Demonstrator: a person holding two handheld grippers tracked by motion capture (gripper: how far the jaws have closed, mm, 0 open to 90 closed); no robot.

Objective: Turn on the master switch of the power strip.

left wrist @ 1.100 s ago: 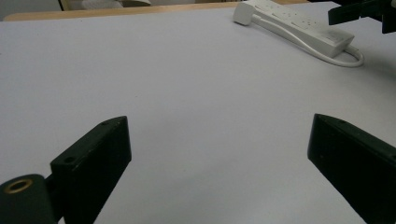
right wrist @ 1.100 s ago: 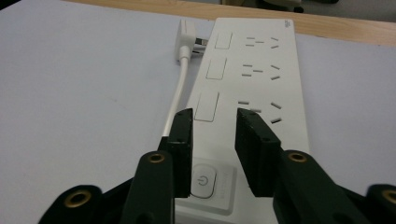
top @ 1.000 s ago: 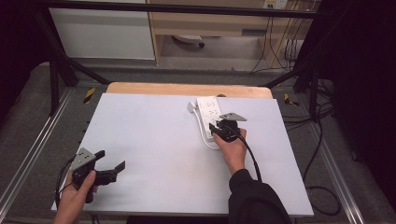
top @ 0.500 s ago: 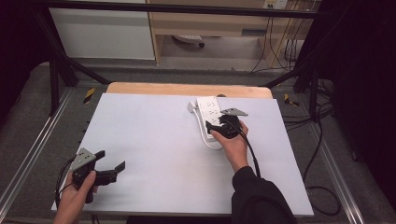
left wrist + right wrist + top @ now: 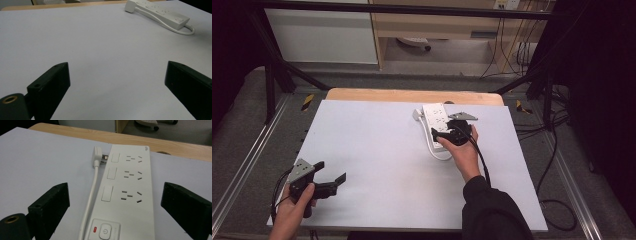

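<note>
With my right gripper (image 5: 443,134), its fingers just spread wide and empty, over the power strip (image 5: 126,195), I judge that rigid, smooth, light casing best pinched across its long sides.

The power strip (image 5: 125,195) runs off the right gripper view's bottom edge, its near end unseen.

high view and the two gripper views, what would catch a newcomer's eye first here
The white power strip lies at the far right of the pale table sheet, its own cord looped beside it and its plug lying against its far end. The right tongs hover over the strip's near end; their jaws have just been opening, wide apart, pressing on nothing. The left tongs wait open at the near left corner.
</note>
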